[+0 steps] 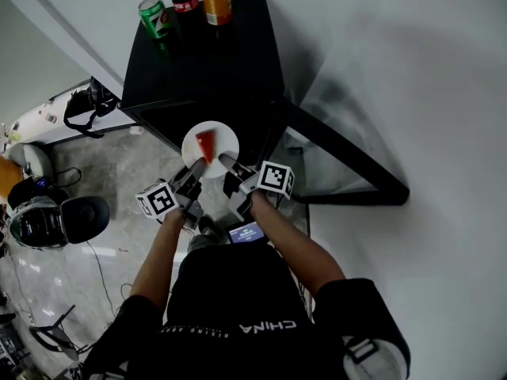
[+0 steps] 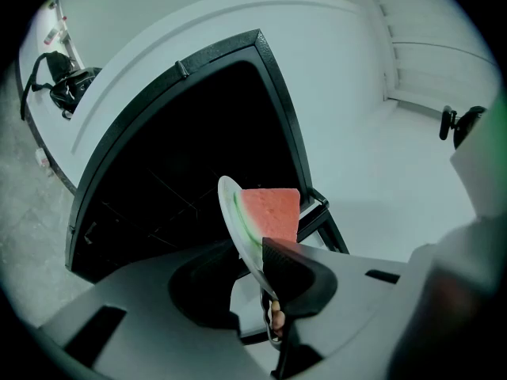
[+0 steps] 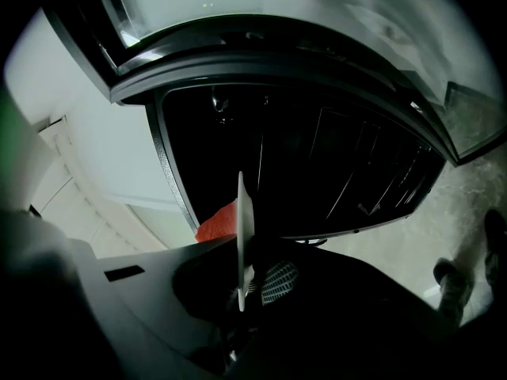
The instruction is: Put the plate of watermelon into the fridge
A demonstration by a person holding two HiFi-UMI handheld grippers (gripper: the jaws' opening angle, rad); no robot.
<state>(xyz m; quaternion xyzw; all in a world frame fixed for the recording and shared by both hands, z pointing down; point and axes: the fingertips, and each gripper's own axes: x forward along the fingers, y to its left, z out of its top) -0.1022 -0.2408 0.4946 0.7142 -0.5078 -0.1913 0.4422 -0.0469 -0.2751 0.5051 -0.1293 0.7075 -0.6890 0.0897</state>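
We hold a white plate [image 1: 224,141] with 1 watermelon wedge [image 1: 206,143] just in front of the open black fridge [image 1: 206,62], not yet inside. The wedge could slide off if either grip slips or the rim clips the frame. The left gripper [image 1: 192,174] is nearly closed, pinching the plate's near rim; the right gripper [image 1: 228,165] pinches the rim just beside it.

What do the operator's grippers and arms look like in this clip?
Both the left gripper and right gripper have grey bodies with dark pads, and each carries a white cube printed with black square markers. A small lit screen sits near the right one. The person wears a black short-sleeved shirt with white lettering; the forearms are bare.
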